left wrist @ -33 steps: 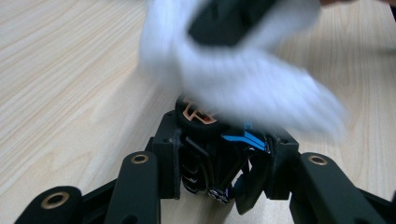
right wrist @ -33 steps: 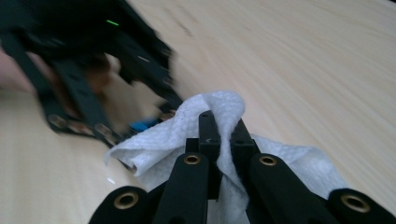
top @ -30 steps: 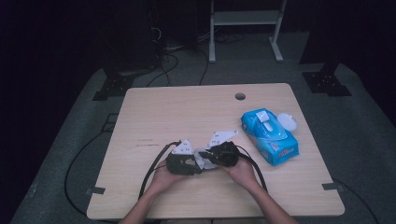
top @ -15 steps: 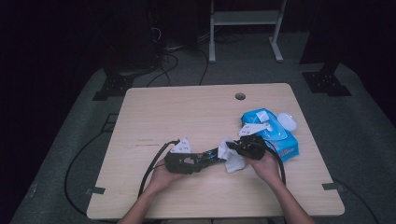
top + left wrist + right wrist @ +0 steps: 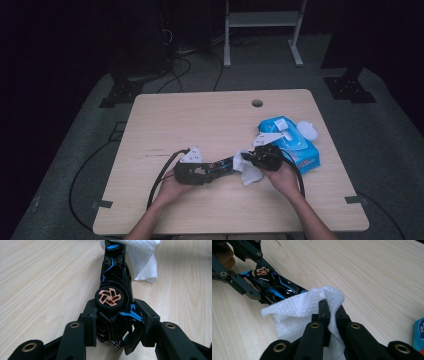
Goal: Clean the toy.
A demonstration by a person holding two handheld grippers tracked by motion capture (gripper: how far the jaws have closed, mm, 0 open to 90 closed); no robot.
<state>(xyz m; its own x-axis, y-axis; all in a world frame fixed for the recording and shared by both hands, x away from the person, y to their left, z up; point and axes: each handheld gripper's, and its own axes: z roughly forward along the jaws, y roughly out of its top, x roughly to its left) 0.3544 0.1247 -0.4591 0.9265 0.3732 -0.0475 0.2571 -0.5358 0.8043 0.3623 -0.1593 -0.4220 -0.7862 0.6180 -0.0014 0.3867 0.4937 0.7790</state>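
The left gripper [image 5: 192,172] was clamped on the toy car [image 5: 113,293] at table centre-front, its long axis running toward three o'clock. The right gripper [image 5: 260,156], clenched on a white wipe [image 5: 299,308], stood at the car's three o'clock end, wipe touching its nose.

Lower centre: left tool [image 5: 227,166] gripping a black toy car [image 5: 220,166]; right tool [image 5: 246,159] pinching a white wipe [image 5: 250,173] against the car's front. Right of frame: blue wipes pack [image 5: 292,142] on the wooden worktop [image 5: 200,120].
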